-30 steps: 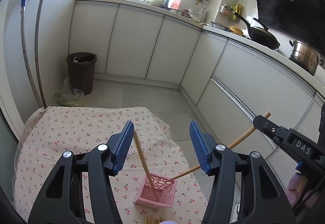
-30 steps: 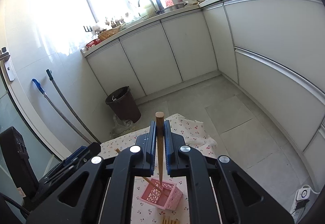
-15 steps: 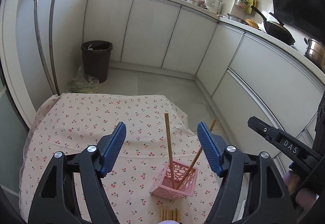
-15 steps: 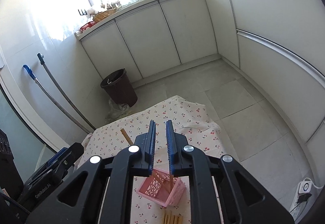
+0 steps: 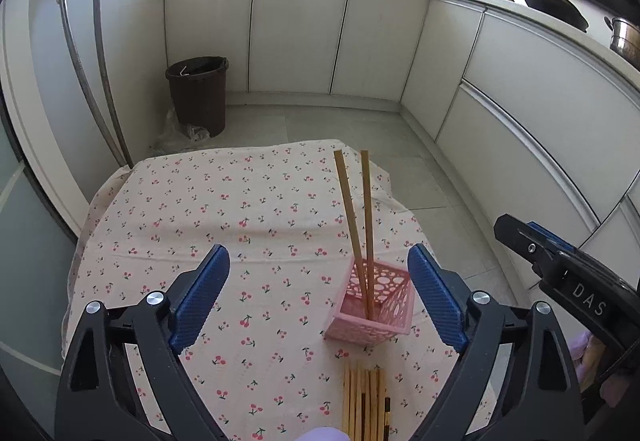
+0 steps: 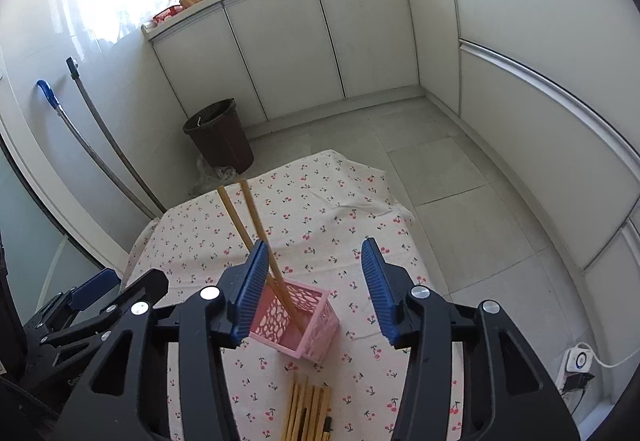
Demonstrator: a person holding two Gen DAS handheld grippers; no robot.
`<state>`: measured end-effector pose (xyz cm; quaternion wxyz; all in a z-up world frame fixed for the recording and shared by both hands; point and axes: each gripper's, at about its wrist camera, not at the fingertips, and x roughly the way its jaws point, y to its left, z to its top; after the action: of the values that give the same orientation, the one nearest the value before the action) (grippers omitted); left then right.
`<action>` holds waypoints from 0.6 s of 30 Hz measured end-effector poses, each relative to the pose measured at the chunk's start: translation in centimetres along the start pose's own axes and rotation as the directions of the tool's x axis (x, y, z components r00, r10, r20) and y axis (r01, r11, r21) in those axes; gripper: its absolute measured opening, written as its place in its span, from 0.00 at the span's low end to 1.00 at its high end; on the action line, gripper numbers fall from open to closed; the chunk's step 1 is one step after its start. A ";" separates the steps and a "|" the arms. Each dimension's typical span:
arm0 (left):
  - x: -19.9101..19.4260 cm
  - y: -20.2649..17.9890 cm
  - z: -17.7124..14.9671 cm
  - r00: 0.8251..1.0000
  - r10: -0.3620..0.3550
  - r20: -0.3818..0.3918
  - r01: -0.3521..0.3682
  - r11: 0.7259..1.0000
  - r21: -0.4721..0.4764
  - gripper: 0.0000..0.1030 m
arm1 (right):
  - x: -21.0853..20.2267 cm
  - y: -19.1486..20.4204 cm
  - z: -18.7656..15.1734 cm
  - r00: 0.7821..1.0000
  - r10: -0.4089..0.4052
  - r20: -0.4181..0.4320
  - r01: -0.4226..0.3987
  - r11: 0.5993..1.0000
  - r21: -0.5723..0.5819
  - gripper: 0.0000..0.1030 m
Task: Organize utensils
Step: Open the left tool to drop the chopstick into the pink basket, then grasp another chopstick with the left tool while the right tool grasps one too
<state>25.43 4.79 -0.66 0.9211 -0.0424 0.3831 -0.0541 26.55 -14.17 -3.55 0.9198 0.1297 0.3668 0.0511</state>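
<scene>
Two slim wooden chopsticks (image 5: pixel 356 229) lean inside a pink perforated plastic basket (image 5: pixel 370 311) on cherry-print cloth (image 5: pixel 224 213). More lie bundled (image 5: pixel 364 399) nearby. Left gripper (image 5: pixel 318 301) and right gripper (image 6: pixel 316 285), marked "DAS", both gape empty, ribbed blue pads (image 5: pixel 200 301).

A basket (image 5: pixel 370 315) stands on the clothed table (image 5: pixel 208 209) toward its near right corner. Two chopsticks (image 5: pixel 356 225) stand in the basket, leaning toward the far edge. A bundle of chopsticks (image 5: pixel 364 397) lies at the near edge, just before the basket.
</scene>
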 end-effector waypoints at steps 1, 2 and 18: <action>0.0 0.0 -0.3 1.000 0.005 -0.007 -0.005 1.000 0.006 0.87 | -0.1 -0.1 -0.2 1.000 -0.007 0.003 0.007 1.000 -0.001 0.63; 0.0 0.1 -0.6 1.000 0.011 -0.011 -0.011 1.000 0.008 0.89 | -0.2 -0.3 -0.5 1.000 -0.014 0.003 0.014 1.000 -0.003 0.67; 8.3 0.4 -9.8 0.901 0.069 -0.429 -0.039 0.996 0.078 0.93 | 2.6 -5.9 -10.8 0.920 -0.179 -0.347 0.198 0.980 0.018 0.91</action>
<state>24.27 3.78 -13.41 0.8158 0.0127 0.5761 -0.0495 21.01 -17.21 -14.48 0.8384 0.1072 0.5339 -0.0256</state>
